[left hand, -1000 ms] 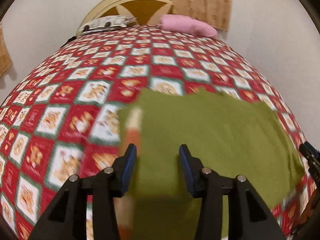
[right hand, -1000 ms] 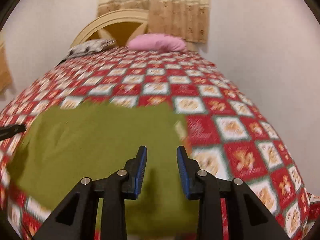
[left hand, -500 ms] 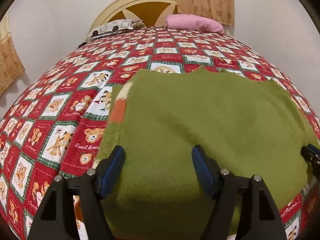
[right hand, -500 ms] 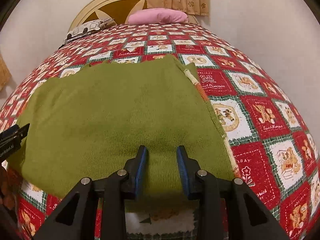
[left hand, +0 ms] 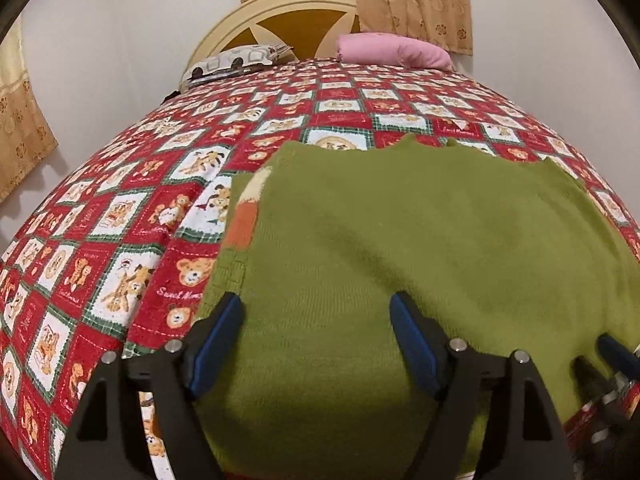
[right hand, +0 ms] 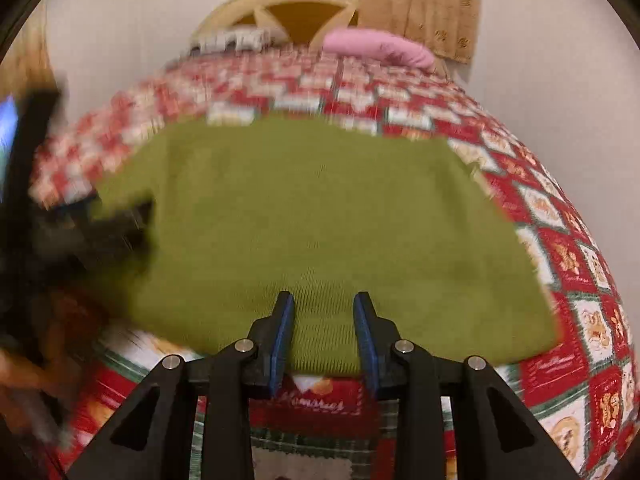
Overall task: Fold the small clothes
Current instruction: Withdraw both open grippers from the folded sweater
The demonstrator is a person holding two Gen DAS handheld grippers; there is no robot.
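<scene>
A green knitted garment (left hand: 420, 248) lies spread flat on the bed, with an orange and cream striped edge (left hand: 246, 216) on its left side. It also shows in the right wrist view (right hand: 320, 224). My left gripper (left hand: 316, 336) is wide open over the garment's near left part, holding nothing. My right gripper (right hand: 323, 326) is open with a narrower gap, its tips over the garment's near hem, holding nothing. The right gripper's tip (left hand: 618, 358) shows at the right edge of the left wrist view. The right wrist view is blurred.
The bed has a red, white and green teddy-bear quilt (left hand: 120, 216). A pink pillow (left hand: 392, 50) and a patterned pillow (left hand: 236, 60) lie by the cream headboard (left hand: 288, 16). White walls and beige curtains (left hand: 416, 4) stand behind.
My left gripper has opened wider over the garment. My right gripper has drawn back toward the near hem and is moving, blurring its view. The garment stays flat.
</scene>
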